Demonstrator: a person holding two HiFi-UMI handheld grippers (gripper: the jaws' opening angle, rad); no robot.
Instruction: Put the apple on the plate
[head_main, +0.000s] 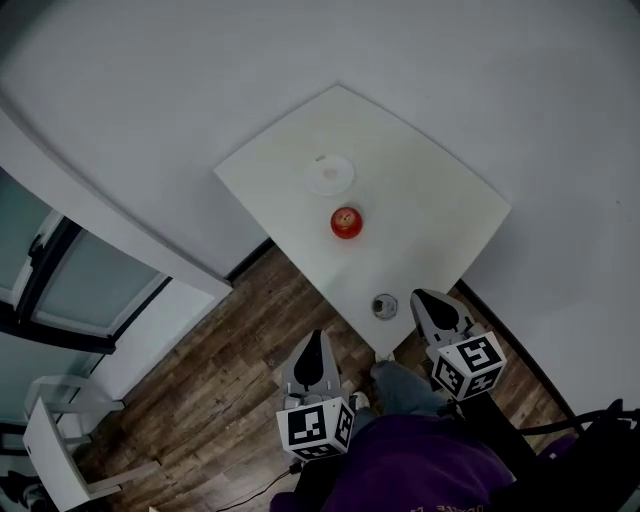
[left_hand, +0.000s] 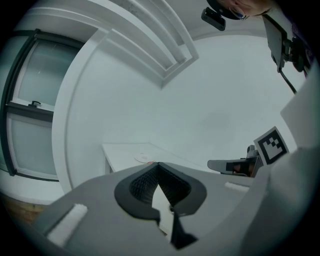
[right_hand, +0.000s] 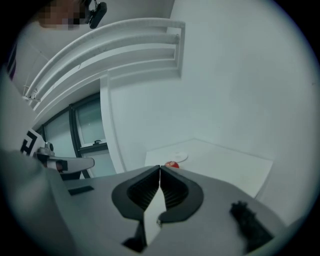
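Centre frame, on worktop (head_main: 430, 200): apple (head_main: 346, 222), near plate (head_main: 330, 174) (not touching). Left hand-held gripper (head_main: 315, 340) and right hand-held gripper (head_main: 428, 300), lower frame: closed, empty. Advice: open one wide, grip apple's middle.

The table (head_main: 440, 205) was tucked into the room's corner, so walls (head_main: 150, 90) shut off its two far sides. The only ways in were over the two near edges, above the wooden floor (head_main: 250, 330). Most of the top was bare, especially the right half. The apple (head_main: 346, 222) sat mid-table with open surface all round, and the plate (head_main: 330, 174) lay just past it, not touching. The one snag was a small round object (head_main: 384, 306) at the near corner, just beside the right gripper (head_main: 424, 300) and off the straight line to the apple. The left gripper (head_main: 316, 336) had clear floor around it.
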